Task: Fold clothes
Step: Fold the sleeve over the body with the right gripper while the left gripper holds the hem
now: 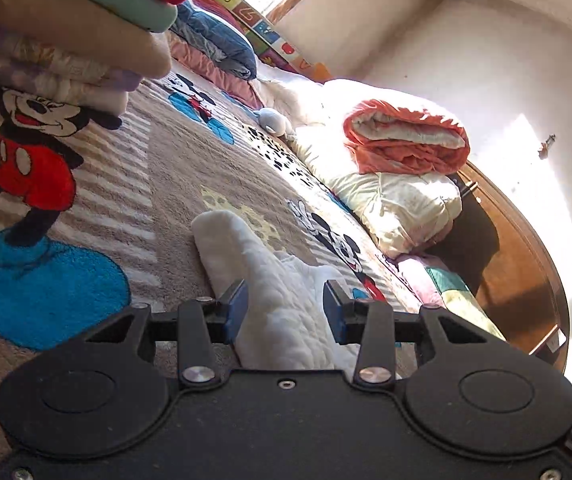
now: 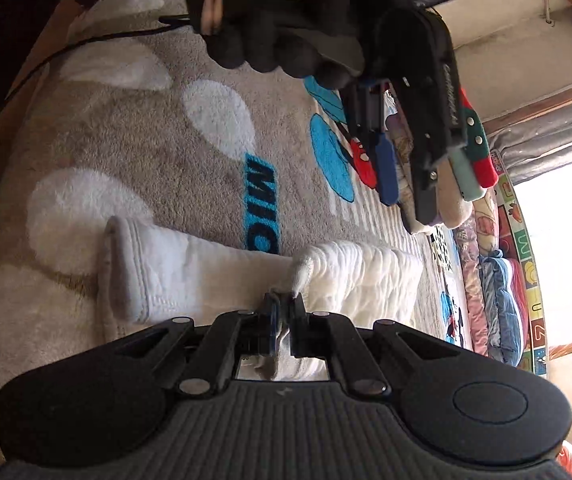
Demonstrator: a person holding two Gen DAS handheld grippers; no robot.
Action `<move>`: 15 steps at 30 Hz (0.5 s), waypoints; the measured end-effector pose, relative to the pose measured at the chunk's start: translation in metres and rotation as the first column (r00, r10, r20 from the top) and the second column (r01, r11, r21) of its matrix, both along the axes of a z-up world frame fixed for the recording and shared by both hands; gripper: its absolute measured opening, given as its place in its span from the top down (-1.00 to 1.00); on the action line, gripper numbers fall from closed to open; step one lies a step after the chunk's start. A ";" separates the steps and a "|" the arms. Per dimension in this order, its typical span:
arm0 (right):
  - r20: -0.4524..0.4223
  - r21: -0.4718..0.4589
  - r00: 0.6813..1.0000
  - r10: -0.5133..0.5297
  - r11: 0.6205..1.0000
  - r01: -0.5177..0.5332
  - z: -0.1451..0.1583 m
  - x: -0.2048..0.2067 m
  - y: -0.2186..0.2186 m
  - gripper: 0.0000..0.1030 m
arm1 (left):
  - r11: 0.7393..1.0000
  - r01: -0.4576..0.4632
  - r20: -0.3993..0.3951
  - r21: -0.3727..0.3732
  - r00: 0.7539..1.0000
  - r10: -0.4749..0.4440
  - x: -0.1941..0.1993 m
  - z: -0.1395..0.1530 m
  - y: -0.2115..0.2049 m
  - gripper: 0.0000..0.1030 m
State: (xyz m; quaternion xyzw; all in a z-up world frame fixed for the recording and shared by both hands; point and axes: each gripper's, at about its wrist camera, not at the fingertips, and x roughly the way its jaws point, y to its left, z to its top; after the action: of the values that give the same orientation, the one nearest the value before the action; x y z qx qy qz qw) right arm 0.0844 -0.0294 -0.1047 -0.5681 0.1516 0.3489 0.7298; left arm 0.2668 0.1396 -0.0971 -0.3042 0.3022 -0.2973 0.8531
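Observation:
A white quilted garment (image 1: 278, 300) lies on a Mickey Mouse blanket (image 1: 98, 184) on the bed. My left gripper (image 1: 285, 310) is open, its blue pads on either side of the garment just above it. In the right wrist view the same white garment (image 2: 214, 276) stretches across the blanket (image 2: 134, 136), with a ribbed cuff at the left. My right gripper (image 2: 284, 304) is shut on a pinched fold of the garment's near edge. The left gripper (image 2: 401, 168) hangs open above in that view, held by a gloved hand (image 2: 286, 48).
A stack of folded clothes (image 1: 78, 32) sits at the blanket's far left and also shows in the right wrist view (image 2: 461, 184). Rolled orange and cream quilts (image 1: 401, 152) lie by the white wall. Blue and pink bedding (image 1: 214, 40) lies by an alphabet mat (image 2: 525, 264).

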 end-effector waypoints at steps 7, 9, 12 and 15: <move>-0.008 -0.020 1.000 0.002 1.000 -0.002 -0.005 0.000 0.005 0.85 | 0.997 -0.045 -0.059 0.064 0.997 0.049 0.038 -0.007 -0.032 0.54; -0.005 -0.028 1.000 0.004 1.000 -0.004 -0.005 -0.001 0.005 0.85 | 0.995 -0.063 -0.071 0.076 0.995 0.068 0.047 -0.011 -0.040 0.65; 0.005 -0.051 1.000 0.011 0.999 -0.011 -0.002 -0.002 0.006 0.85 | 0.996 -0.056 -0.098 0.062 0.993 0.062 0.063 -0.020 -0.046 0.82; 0.016 -0.060 1.000 0.015 0.998 -0.014 0.006 -0.005 0.004 0.85 | 1.000 -0.031 -0.116 0.003 0.993 0.031 0.076 -0.027 -0.046 0.86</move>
State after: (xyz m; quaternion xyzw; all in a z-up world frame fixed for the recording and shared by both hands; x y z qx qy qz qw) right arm 0.0796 -0.0249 -0.0991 -0.5938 0.1518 0.3446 0.7111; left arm 0.3426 0.0939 -0.1245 -0.3252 0.3469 -0.2656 0.8387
